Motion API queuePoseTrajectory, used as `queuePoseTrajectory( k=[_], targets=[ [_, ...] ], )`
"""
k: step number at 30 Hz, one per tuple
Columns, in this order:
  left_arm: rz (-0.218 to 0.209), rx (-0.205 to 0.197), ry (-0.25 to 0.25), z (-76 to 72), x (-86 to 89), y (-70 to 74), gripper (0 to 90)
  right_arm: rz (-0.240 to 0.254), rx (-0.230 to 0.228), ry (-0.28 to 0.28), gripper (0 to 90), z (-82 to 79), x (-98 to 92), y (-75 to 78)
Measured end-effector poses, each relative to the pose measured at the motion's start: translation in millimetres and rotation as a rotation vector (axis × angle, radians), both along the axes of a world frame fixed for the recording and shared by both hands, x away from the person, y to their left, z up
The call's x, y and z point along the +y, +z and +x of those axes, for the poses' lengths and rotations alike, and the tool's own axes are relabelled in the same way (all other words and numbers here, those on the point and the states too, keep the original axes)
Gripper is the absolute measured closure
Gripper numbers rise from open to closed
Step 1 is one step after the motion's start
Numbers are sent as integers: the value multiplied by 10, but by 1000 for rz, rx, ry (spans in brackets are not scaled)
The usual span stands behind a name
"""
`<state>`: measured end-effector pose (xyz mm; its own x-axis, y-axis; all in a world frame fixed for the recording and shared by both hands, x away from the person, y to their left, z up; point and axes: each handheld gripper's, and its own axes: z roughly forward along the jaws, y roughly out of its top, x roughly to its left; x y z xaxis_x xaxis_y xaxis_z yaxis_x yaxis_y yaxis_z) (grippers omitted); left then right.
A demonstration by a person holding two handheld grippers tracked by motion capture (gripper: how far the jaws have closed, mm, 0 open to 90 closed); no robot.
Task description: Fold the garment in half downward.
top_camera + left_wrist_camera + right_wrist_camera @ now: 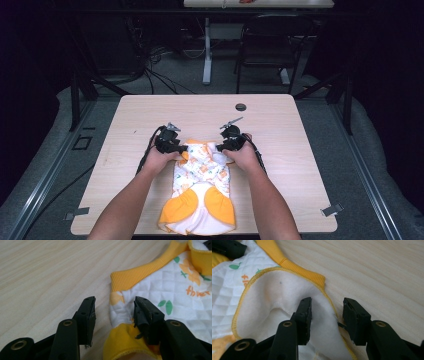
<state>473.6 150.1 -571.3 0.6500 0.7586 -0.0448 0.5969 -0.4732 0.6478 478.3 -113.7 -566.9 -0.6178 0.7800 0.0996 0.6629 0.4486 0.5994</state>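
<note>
Small quilted garment [201, 192] lies flat on the wooden table [125, 150], mid-width, running from about the table's centre back to the near edge. White fabric with orange and green print, yellow ribbed trim, two big yellow panels at the near end. The far end of the garment sits between the two hands. No containers on the table; a small dark round cap [241, 107] sits near the far edge, well apart from the cloth.

Left gripper [176, 148]: at the far-left corner of the garment. In the left gripper view [113, 312] its jaws stand wide apart, nothing clamped. Bare table wood and the garment's edge show in the gap; one jaw is over bare table, the other over the white quilted part just below the yellow ribbed band. Pads do not press on the cloth.

Right gripper [223, 146]: at the far-right corner of the garment. In the right gripper view [326, 315] jaws also wide apart, holding nothing. A turned-over flap showing white fleecy lining with yellow stitched hem lies under and between them; one jaw over the lining, the other at the hem next to bare table. Whether the jaw tips brush the fabric, cannot tell.

Both hands rest low at the cloth, forearms coming from the near edge.
</note>
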Motion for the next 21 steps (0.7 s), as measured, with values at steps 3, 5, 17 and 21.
queuePoseTrajectory(
  k=[3,5,17,21],
  targets=[
    [-4,1,-3,4,-1,-6,534,-21,8,25,584,6,-13,14],
    [1,-7,-11,-1,-14,-8,570,-24,-10,39,604,0,-2,6],
    [-32,25,-36,-8,-15,-1,808,-16,20,72,847,-41,57,21],
    [-33,30,-30,-11,-22,3,835,-34,15,72,869,-62,80,32]
  ],
)
